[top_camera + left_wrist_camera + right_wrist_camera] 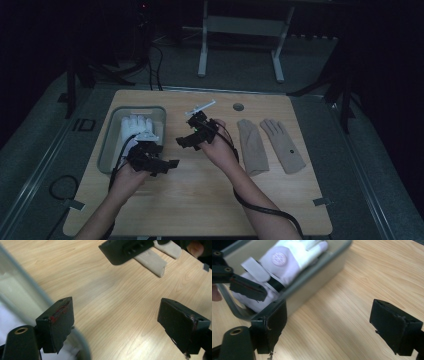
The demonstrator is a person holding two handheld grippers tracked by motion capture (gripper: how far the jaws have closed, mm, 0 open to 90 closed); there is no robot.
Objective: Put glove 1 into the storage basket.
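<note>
A white glove (137, 127) with a round logo (279, 258) lies in a grey tray (106, 145) at the table's left. Two beige gloves (251, 145) (283, 145) lie flat side by side at the right. My left gripper (167, 167) hovers by the tray's near right corner. In the left gripper view it (117, 315) is open, with bare wood between the jaws. My right gripper (186, 143) is over the middle of the table, pointing toward the tray. It (329, 315) is open too, with nothing between the jaws.
The wooden table (200, 200) has a round hole (238, 106) near its far edge. A white table frame (240, 30) stands on the floor beyond. Cables trail from both grippers toward the near edge.
</note>
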